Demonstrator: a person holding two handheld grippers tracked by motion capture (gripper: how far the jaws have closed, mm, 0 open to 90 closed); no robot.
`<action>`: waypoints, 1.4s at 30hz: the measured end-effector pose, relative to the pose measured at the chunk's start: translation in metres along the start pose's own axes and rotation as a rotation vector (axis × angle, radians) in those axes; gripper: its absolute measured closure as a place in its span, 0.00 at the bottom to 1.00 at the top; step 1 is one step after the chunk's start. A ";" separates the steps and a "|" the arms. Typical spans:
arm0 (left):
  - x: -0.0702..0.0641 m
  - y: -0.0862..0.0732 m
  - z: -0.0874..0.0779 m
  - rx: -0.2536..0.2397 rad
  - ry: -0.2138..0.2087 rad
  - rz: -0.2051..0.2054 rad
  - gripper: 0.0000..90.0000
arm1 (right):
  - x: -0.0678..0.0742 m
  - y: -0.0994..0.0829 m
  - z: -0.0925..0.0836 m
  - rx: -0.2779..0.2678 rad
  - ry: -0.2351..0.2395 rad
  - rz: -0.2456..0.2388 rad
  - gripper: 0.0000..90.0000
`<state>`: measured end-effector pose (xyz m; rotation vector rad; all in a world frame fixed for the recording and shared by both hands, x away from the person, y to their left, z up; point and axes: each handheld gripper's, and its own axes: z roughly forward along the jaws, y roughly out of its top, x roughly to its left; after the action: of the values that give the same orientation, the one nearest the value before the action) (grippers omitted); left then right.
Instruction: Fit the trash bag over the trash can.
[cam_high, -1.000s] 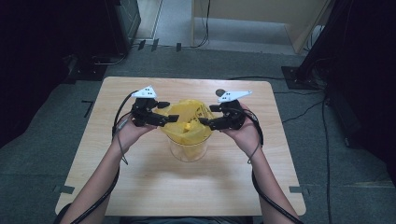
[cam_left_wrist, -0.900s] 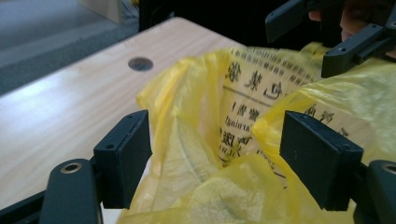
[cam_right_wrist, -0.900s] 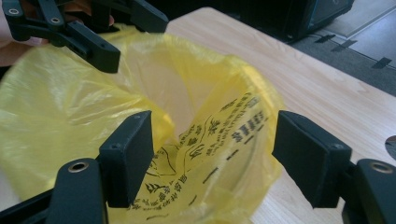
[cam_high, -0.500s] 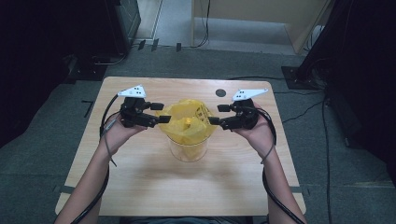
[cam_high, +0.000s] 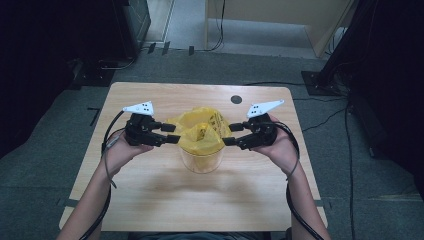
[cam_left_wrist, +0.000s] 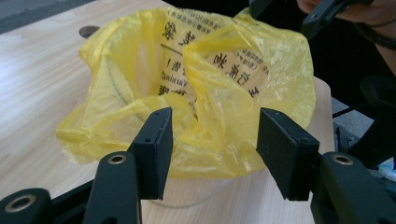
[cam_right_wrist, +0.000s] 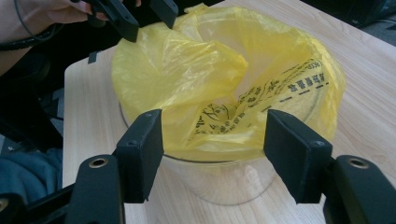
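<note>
One clear tub (cam_high: 202, 159) | lined with yellow bag (cam_high: 200, 130) | both grippers half-open, closing, empty.

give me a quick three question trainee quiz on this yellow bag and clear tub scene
1. True or false: the thin yellow plastic bag lines the clear round plastic tub.
2. Which holds the bag now? A) left gripper B) right gripper C) neither
3. Fill in: the tub stands on a light ____ table.

Key: 1 true. 2 C: both sets of jaws have just been closing, with bag film in front of them, not yet pinched. 3 wooden.
</note>
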<state>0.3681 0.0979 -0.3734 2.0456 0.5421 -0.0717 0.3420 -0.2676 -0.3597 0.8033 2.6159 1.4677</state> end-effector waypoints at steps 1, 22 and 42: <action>0.000 -0.001 0.000 -0.006 0.001 -0.002 0.50 | 0.001 0.001 -0.001 0.000 -0.006 -0.005 0.43; -0.005 -0.013 0.007 -0.023 0.036 -0.004 0.41 | -0.004 -0.020 0.009 0.049 -0.042 0.022 0.42; 0.010 -0.009 0.012 -0.096 0.095 -0.051 0.41 | -0.019 -0.019 0.012 -0.065 -0.176 0.079 0.44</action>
<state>0.3757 0.0952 -0.3894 1.9491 0.6446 0.0212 0.3544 -0.2745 -0.3859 0.9910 2.4219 1.4208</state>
